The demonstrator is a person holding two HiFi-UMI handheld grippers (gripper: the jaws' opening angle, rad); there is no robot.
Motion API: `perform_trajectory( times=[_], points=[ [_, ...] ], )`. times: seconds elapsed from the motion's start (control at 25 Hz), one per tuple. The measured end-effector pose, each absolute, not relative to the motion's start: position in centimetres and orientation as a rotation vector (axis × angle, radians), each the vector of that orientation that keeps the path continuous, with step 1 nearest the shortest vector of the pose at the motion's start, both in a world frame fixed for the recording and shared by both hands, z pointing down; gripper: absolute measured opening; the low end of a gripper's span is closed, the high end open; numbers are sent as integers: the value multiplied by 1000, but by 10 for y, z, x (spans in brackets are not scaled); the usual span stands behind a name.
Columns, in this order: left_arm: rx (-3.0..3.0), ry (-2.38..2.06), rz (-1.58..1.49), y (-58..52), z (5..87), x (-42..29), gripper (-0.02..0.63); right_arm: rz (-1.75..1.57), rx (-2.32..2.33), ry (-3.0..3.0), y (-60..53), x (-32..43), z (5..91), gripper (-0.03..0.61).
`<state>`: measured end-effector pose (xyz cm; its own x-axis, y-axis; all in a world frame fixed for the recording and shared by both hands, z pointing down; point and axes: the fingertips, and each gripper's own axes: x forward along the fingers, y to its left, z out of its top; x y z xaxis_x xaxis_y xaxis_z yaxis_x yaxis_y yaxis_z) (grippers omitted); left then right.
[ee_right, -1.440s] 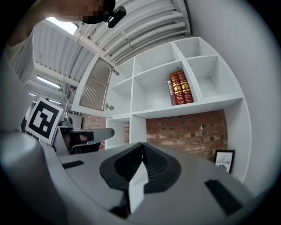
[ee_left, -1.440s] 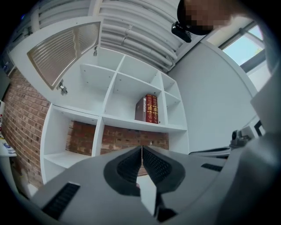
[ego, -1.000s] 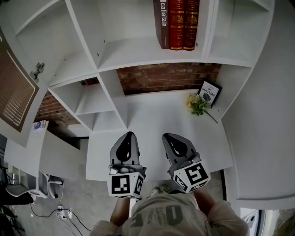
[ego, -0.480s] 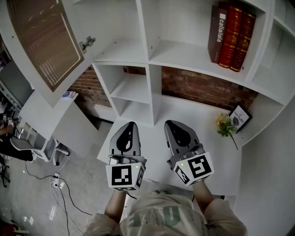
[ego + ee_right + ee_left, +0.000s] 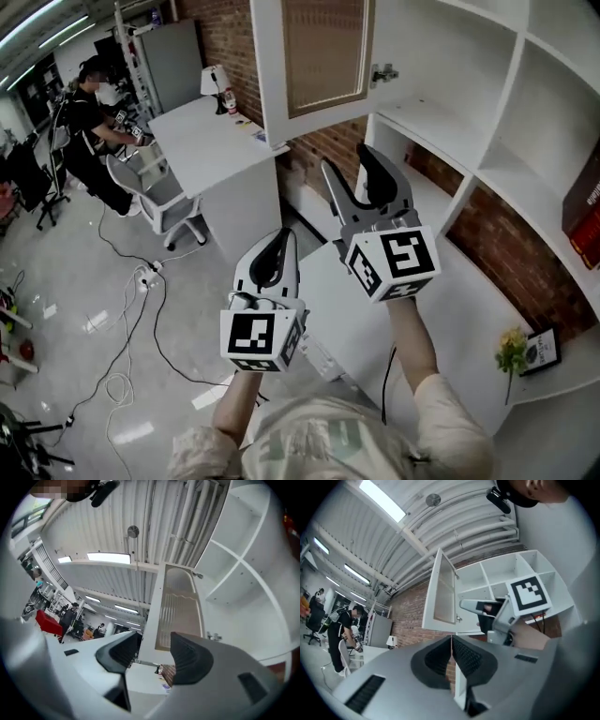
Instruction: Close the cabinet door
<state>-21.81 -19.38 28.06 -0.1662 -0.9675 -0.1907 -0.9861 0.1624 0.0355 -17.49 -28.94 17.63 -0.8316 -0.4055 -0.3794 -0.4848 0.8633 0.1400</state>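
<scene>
The cabinet door (image 5: 319,56), white-framed with a ribbed glass panel, stands swung open at the top of the head view, its hinge (image 5: 382,73) showing on the inner wall. My right gripper (image 5: 352,169) is raised just below the door's lower edge; its jaws have just been opening and stand open with nothing between them. In the right gripper view the door (image 5: 176,606) shows beyond the gap of the right gripper (image 5: 154,641). My left gripper (image 5: 279,242) is lower and to the left, shut and empty. The left gripper (image 5: 451,641) view shows the door (image 5: 440,592) edge-on.
The white shelf unit (image 5: 487,141) runs down the right, with books (image 5: 586,220), yellow flowers (image 5: 511,352) and a framed card (image 5: 544,349). A white desk (image 5: 211,150), an office chair (image 5: 155,192) and a person (image 5: 89,122) stand at left. Cables (image 5: 131,309) lie on the floor.
The view has swung left from the shelves to the open door. Both grippers have risen towards it, the right one higher. The right jaws went from shut to open.
</scene>
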Motion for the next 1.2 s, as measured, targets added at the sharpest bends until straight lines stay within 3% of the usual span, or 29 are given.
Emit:
perform_trajectory(
  times=[0.24,0.48,1.2],
  points=[
    [-1828,2403,203,-164,288,-257,20,265,-709,2714,-309,-269,154,235],
    [-1782,2442,222,-146,287,-271,20,227,-909,2728,-333,-318,151,235],
    [-1869,2393,251,-160,296,-261,20,157,-921,2770,-335,-314,163,204]
  ],
)
